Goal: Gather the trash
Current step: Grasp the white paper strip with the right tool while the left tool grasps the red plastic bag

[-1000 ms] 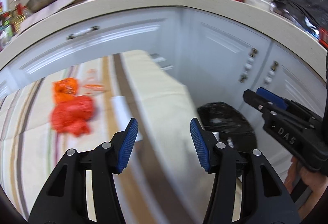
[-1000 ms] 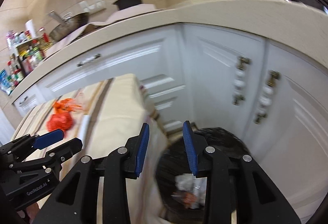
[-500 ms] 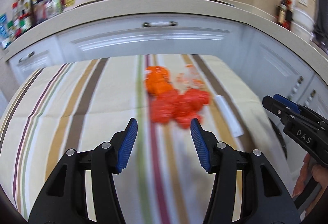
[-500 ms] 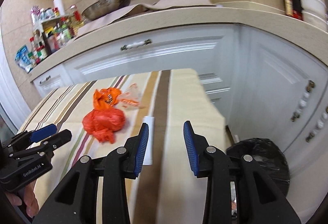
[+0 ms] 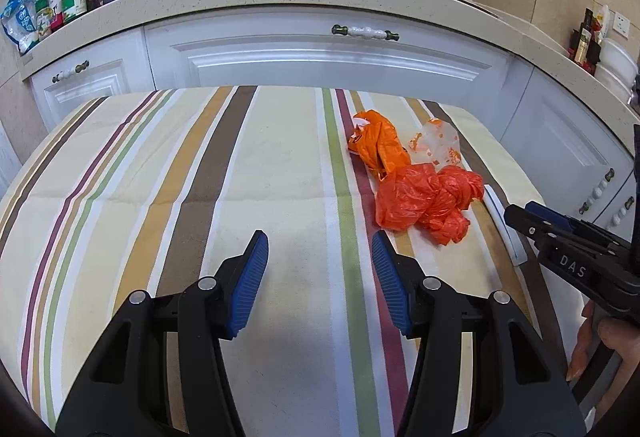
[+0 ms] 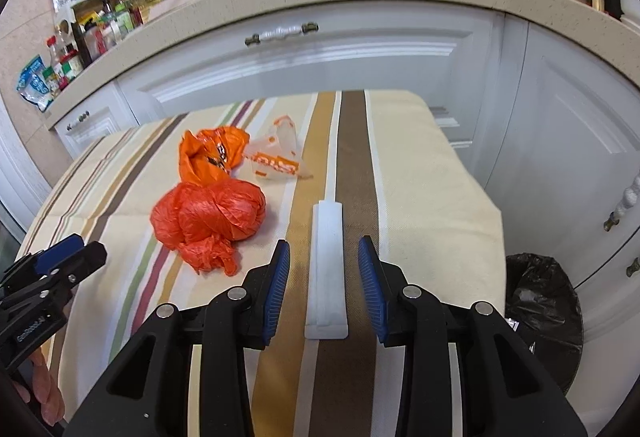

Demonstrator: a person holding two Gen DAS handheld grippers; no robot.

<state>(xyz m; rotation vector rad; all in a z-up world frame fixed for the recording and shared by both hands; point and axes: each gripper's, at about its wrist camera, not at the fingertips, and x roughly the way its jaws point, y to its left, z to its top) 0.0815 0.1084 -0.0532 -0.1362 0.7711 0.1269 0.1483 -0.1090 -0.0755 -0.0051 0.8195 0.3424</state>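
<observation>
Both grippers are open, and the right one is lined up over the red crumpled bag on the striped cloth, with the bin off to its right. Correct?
Not quite. In the right wrist view the right gripper is lined up over the white strip, not the red crumpled bag, which lies to its left. Both grippers are open; the bin is to its right.

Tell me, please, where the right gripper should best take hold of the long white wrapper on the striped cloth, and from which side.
Probably across its narrow width near the near end, coming straight down from above. The white wrapper lies flat and lengthwise on the striped cloth, already lined up between the open jaws of the right gripper, so the pads can close on its two long edges. It is thin, so go low.
</observation>
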